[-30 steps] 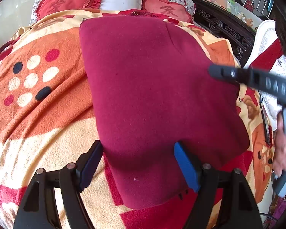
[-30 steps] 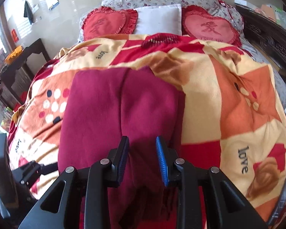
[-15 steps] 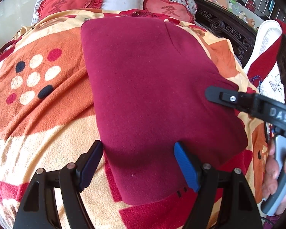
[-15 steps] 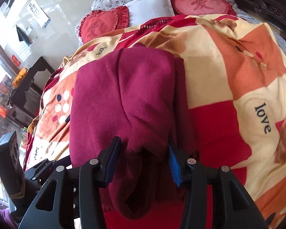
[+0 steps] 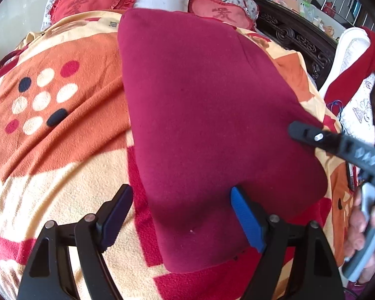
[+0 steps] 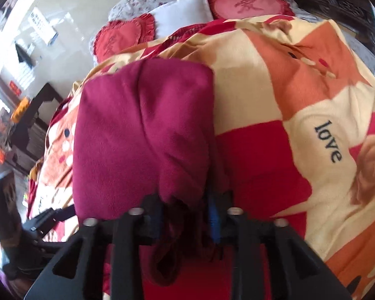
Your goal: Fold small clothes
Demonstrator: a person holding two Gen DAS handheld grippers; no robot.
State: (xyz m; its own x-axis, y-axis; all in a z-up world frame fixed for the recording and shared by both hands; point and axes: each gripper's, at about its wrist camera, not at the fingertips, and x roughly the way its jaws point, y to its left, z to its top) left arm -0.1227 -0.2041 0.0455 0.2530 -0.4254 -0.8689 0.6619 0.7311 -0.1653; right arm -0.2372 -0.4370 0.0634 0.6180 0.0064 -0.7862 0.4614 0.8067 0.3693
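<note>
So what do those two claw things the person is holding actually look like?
Both are black plastic frames with silver rivets. The left gripper has two bare fingers padded in ribbed blue rubber. The right gripper matches it, and from the side shows white markings and a grey handle.

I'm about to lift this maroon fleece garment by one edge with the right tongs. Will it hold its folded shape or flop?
Likely floppy: the maroon fleece garment bunches and sags where the right tongs pinch its near edge. Probably light, since one pinch seems to raise a fold. It may cling rather than slide on the fuzzy blanket; the left tongs are open around its edge.
</note>
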